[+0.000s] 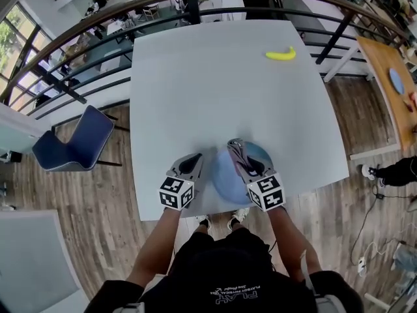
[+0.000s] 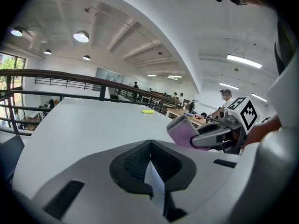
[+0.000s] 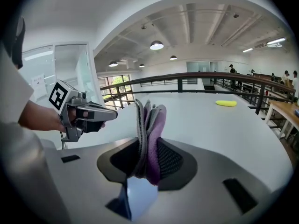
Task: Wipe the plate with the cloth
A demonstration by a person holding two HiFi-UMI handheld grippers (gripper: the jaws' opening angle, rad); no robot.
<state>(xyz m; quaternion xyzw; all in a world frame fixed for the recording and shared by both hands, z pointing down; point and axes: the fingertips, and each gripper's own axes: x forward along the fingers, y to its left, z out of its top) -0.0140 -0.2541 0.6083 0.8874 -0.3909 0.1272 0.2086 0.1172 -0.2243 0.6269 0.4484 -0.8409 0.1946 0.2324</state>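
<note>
Head view: you're standing at the near edge of a white table (image 1: 215, 77), with the left gripper (image 1: 191, 165) and right gripper (image 1: 242, 158) close together right in front of you.
Plate: the blue plate (image 1: 225, 175) sits between the two grippers, near the table's front edge. Honestly can't tell if it's lying flat or tipped up a bit.
Left gripper: your jaws are closed onto the plate's thin pale rim, and the left gripper view shows that edge pinched right in the middle.
Right gripper: jaws are clamped on the cloth (image 3: 150, 134), a folded grey and purple bundle sticking straight up out of the pads.
Cloth: from above it's over the plate's far side; whether it actually touches the plate surface, no idea.
Banana: a yellow banana (image 1: 281, 55) lies well away, toward the far right corner of the table.
Around you: a blue chair (image 1: 78, 142) stands off the table's left side, and a dark railing (image 1: 98, 34) runs behind the far edge.
</note>
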